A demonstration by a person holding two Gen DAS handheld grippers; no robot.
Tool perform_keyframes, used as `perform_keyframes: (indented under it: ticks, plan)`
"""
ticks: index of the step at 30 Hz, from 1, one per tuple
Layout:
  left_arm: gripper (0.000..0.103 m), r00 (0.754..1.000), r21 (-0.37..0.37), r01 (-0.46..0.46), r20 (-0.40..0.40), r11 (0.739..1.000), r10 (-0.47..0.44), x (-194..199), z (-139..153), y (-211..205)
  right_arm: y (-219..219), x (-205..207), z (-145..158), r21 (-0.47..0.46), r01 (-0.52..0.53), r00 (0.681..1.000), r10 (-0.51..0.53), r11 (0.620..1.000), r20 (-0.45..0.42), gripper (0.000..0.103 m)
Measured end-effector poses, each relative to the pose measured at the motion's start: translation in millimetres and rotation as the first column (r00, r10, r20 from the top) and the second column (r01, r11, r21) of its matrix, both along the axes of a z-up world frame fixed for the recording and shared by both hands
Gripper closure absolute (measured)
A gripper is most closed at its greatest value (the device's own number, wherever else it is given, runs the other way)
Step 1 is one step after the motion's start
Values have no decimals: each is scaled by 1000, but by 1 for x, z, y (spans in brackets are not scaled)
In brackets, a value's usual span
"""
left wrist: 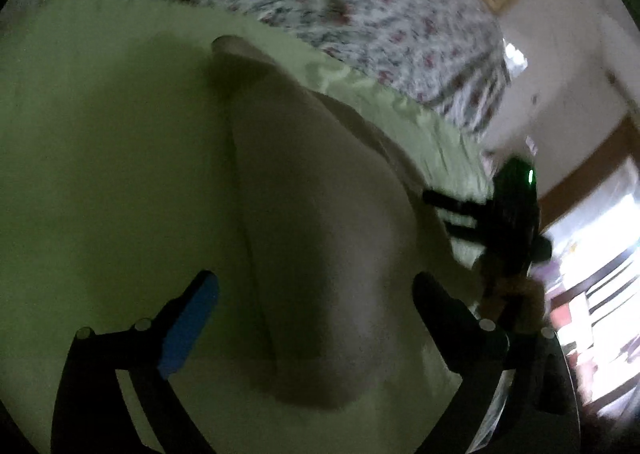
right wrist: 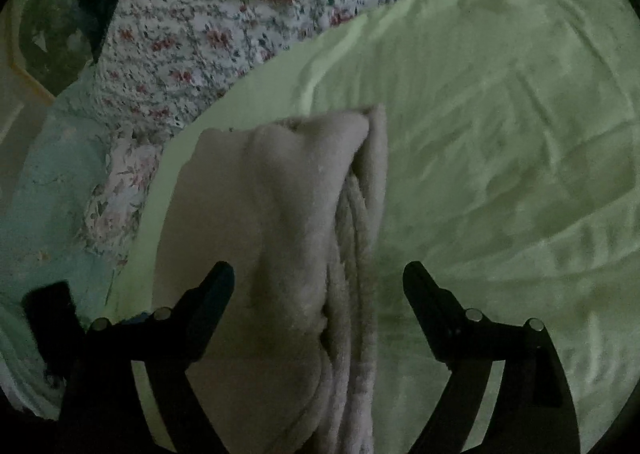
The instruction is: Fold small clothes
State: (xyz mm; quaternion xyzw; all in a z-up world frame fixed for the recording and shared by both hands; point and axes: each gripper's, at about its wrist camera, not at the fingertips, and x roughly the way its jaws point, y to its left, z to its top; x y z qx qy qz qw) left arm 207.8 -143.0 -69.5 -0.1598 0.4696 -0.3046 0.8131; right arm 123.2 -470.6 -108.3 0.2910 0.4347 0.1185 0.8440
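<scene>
Claws first: the left claw (left wrist: pixel 316 286) stands spread wide, blue pad showing on one finger, nothing pinched, with the grey cloth (left wrist: pixel 320 214) lying under the gap and free of both fingers. The right claw (right wrist: pixel 318 278) is spread too, its fingers on either side of the same cloth (right wrist: pixel 288 214) without pressing it. The cloth is folded into a thick bundle, its layered edges showing along one side, and rests flat on a green sheet (right wrist: pixel 500 134). In the left view the right claw (left wrist: pixel 460 210) hangs just past the cloth's far edge. Beyond the sheet lies a floral quilt (right wrist: pixel 208 26), bunched up against it. The room is dim and the left view is blurred.
</scene>
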Motion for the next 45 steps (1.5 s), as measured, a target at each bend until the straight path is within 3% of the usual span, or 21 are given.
perform_keyframes:
  ticks: [6, 8, 9, 10, 12, 16, 19, 26, 30, 32, 34, 38, 40, 45]
  plan:
    - [5, 992, -67, 38, -121, 997, -46, 54, -37, -17, 9, 20, -18, 66, -35, 999, 37, 997, -33, 16]
    - [7, 987, -41, 53, -150, 998, -59, 64, -48, -29, 13, 24, -19, 64, -55, 998, 57, 996, -39, 19]
    - [13, 988, -35, 56, -144, 998, -60, 63, -50, -30, 15, 26, -20, 69, -65, 997, 68, 995, -43, 31]
    - [30, 991, -35, 55, -123, 998, -59, 62, -49, -31, 18, 29, -23, 82, -74, 995, 79, 994, -53, 44]
    - [39, 991, -51, 70, -111, 996, -76, 61, -45, -32, 24, 30, -26, 89, -77, 994, 83, 993, -68, 56]
    - [56, 994, -64, 71, -80, 995, -76, 47, -30, -17, 35, 18, -8, 93, -58, 998, 60, 994, -22, 66]
    - [56, 998, -59, 50, -44, 997, -53, 26, -10, 13, 53, 8, 11, 121, -73, 997, 70, 990, 32, 68]
    - [56, 1000, 10, 0, 22, 1000, 0, -28, 20, 103, 136, 0, 27, 136, -201, 974, 183, 970, 133, 68]
    - [55, 999, 31, -26, -23, 999, 27, -41, -4, 135, 179, 0, 8, 151, -251, 964, 233, 956, 125, 68]
    - [51, 997, 16, -49, -63, 999, 50, -39, -26, 142, 193, 1, -5, 105, -248, 967, 239, 963, 89, 68]
    - [47, 997, -31, -57, -60, 998, 56, -41, -31, 149, 197, 0, -11, 87, -243, 968, 236, 966, 82, 65]
    - [38, 996, -17, -80, -49, 997, 79, -35, -24, 148, 194, 0, -7, 55, -238, 971, 235, 970, 49, 54]
    - [30, 994, -29, -105, -47, 994, 103, -29, -20, 154, 192, 1, 1, 19, -238, 971, 238, 971, 21, 39]
    - [28, 979, -55, -204, -6, 977, 204, -12, -5, 185, 166, 5, 30, 8, -159, 984, 158, 987, 86, 35]
